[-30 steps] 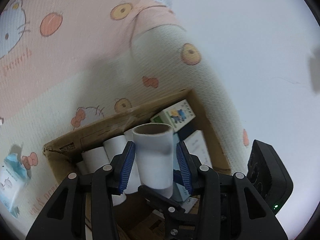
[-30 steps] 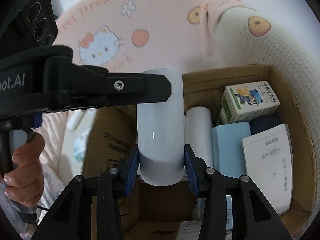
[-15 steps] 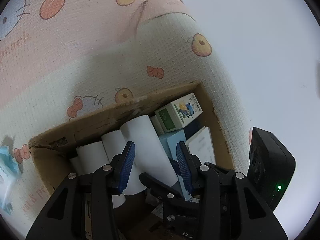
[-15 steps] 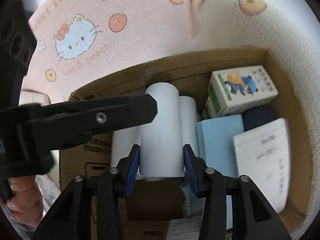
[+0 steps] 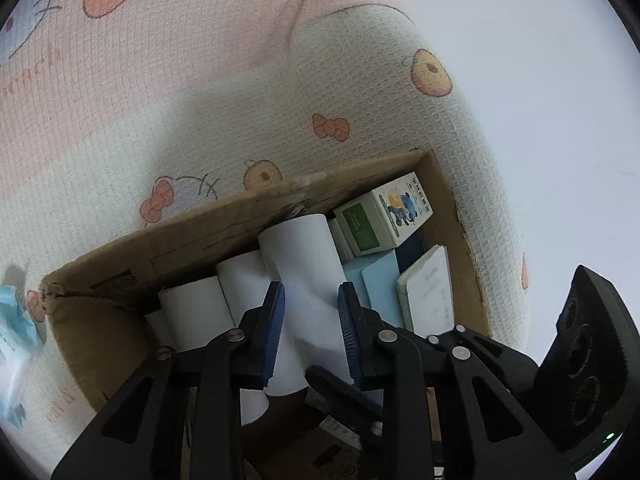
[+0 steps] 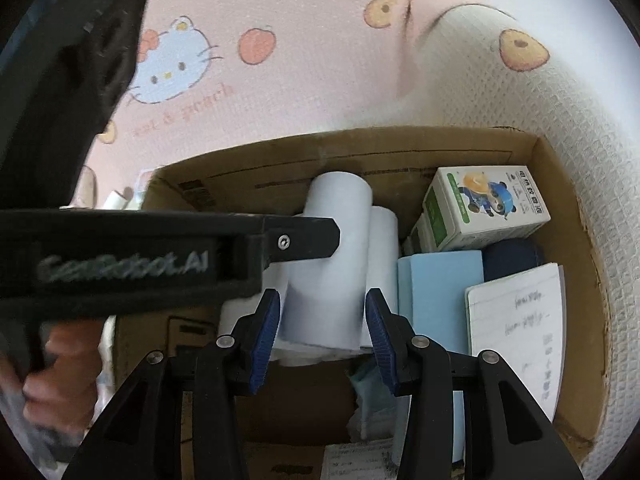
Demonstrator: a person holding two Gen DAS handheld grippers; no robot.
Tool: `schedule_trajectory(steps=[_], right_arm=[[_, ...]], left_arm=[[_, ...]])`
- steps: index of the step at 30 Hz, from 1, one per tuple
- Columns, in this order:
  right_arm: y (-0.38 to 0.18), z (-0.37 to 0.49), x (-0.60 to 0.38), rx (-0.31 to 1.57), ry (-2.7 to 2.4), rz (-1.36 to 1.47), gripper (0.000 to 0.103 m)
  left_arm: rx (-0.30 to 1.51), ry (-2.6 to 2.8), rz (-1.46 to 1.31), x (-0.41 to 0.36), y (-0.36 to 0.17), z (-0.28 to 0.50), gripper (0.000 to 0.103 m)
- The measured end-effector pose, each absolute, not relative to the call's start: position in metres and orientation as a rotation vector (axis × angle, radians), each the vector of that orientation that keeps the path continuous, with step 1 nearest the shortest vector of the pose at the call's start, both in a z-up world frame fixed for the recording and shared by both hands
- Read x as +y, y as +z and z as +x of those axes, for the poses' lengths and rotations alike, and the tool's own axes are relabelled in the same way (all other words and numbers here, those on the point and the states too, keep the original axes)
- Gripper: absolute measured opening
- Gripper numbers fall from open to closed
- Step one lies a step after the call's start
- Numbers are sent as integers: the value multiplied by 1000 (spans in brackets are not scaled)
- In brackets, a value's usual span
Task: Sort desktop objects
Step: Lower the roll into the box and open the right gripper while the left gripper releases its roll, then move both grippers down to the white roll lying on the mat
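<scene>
While left gripper [image 5: 310,320] fingers close empty, right gripper [image 6: 322,328] fingers clamp one roll [image 6: 332,248] beside two others [image 6: 385,240]

Both wrist cams close above cardboard box [image 5: 248,220], angled steeply down; both share white roll [image 6: 332,264].

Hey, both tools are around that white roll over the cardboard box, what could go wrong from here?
1. The white roll rests tilted on other rolls, so it may slide when let go.
2. The left tool is closing with the roll between its pads; it might dent it.
3. The box is crowded, and the right tool could bump the blue block.
</scene>
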State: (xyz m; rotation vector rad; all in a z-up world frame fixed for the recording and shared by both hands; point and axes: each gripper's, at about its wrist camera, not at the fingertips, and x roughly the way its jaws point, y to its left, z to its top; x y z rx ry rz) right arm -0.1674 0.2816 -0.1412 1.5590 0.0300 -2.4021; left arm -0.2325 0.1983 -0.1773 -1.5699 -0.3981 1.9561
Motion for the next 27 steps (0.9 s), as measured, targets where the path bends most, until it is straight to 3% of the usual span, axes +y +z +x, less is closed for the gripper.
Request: schedule_trajectory(steps=[2, 5, 18, 23, 27], right_arm=[[-137, -164, 282, 20, -2393, 1534, 41], [-128, -156, 282, 26, -2401, 1490, 42], [-105, -125, 249, 186, -2526, 1367, 42], [-101, -114, 244, 252, -2511, 1324, 42], [-94, -112, 232, 293, -2514, 1279, 42]], left_arm=[[-399, 1953, -1545, 197, -172, -231, 31], [-365, 1976, -1511, 197, -161, -226, 45], [-53, 2222, -1248, 174, -113, -174, 51], [-64, 2269, -1222, 141, -106, -164, 51], [-212, 2200, -1293, 103, -108, -165, 51]])
